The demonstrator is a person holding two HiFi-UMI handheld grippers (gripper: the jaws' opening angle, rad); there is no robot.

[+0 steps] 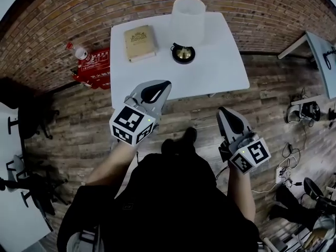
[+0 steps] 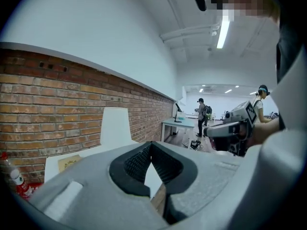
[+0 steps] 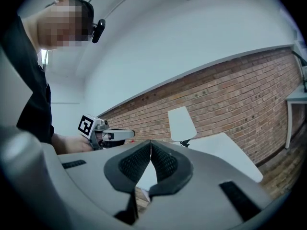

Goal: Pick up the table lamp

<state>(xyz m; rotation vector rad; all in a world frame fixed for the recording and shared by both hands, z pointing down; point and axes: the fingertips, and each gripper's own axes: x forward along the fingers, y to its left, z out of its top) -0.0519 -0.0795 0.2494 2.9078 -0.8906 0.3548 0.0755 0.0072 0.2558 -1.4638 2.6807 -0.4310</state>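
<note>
Table lamp [image 1: 187,25]: plain white shade [image 3: 181,123], slightly tapered, wider at bottom. Round black base [image 1: 183,53], brass-coloured centre. Upright, unheld. On white table [image 1: 220,72], at 12 o'clock edge of tabletop, nearest brick wall [image 1: 252,14]. At 12 o'clock in head view. Shade outline clear against bricks in both gripper views.

Open office-lab: brick wall [image 2: 57,99], desk [image 2: 178,124], strip lights [image 2: 223,30].
</note>
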